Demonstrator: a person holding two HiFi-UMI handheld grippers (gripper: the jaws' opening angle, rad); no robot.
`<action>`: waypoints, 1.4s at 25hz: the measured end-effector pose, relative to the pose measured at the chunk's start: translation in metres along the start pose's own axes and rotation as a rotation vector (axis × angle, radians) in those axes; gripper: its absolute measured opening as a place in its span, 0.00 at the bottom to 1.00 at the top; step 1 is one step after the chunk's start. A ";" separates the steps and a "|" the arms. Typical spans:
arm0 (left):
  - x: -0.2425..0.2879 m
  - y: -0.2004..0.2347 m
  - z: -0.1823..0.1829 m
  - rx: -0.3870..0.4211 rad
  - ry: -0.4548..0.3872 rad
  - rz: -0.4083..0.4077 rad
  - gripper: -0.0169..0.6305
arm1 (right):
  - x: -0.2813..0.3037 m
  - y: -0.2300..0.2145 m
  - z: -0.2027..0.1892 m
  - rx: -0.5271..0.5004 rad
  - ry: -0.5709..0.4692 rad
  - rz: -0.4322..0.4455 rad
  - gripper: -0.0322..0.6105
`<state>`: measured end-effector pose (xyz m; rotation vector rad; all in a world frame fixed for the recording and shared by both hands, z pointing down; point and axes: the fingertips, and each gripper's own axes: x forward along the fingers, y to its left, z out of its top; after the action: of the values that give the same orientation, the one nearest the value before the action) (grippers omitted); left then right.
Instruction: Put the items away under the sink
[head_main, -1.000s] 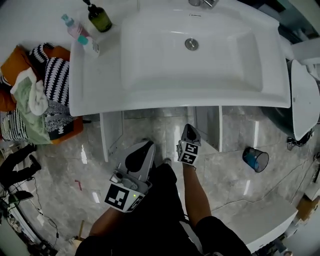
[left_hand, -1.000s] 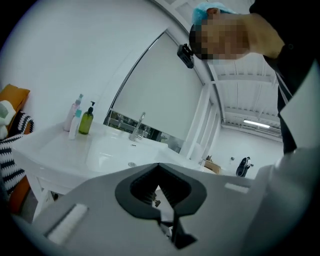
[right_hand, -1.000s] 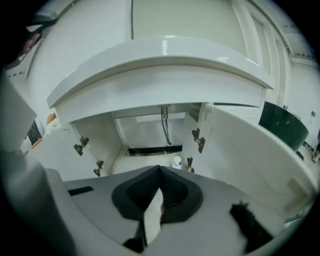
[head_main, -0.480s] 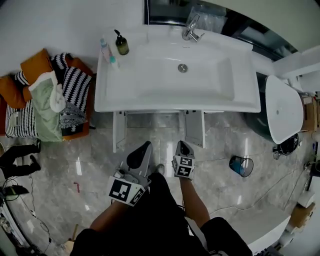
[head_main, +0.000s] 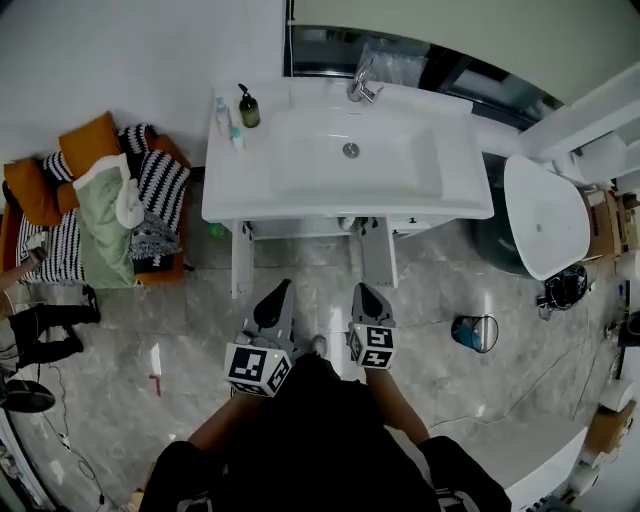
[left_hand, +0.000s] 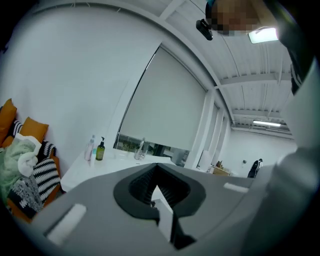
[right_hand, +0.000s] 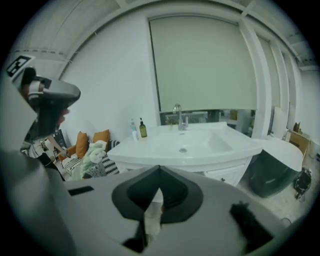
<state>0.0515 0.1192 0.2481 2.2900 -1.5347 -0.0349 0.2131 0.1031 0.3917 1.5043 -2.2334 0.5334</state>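
Left gripper (head_main: 280, 292), right gripper (head_main: 363, 295) — raised, farther from sink (head_main: 250, 190).

The head view looks steeply down on the sink (head_main: 345, 165) from well above. The left gripper view and right gripper view face it from lower; all 3 share it.

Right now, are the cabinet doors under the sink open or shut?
Open. In the head view the left door and right door both stick out edge-on from under the sink.

Bathroom: white sink (head_main: 300, 195), faucet (head_main: 361, 86), soap bottle (head_main: 248, 108) (marble floor (head_main: 190, 330)).
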 end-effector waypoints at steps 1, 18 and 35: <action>-0.003 -0.002 0.005 0.009 -0.011 0.001 0.01 | -0.008 0.003 0.010 0.001 -0.025 0.007 0.07; -0.032 -0.034 0.008 0.050 -0.035 -0.070 0.03 | -0.084 0.031 0.075 0.000 -0.259 0.039 0.07; -0.060 -0.033 0.010 0.075 -0.084 0.033 0.03 | -0.102 0.035 0.066 -0.020 -0.277 0.096 0.07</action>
<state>0.0536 0.1811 0.2168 2.3478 -1.6415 -0.0663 0.2089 0.1610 0.2796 1.5475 -2.5220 0.3465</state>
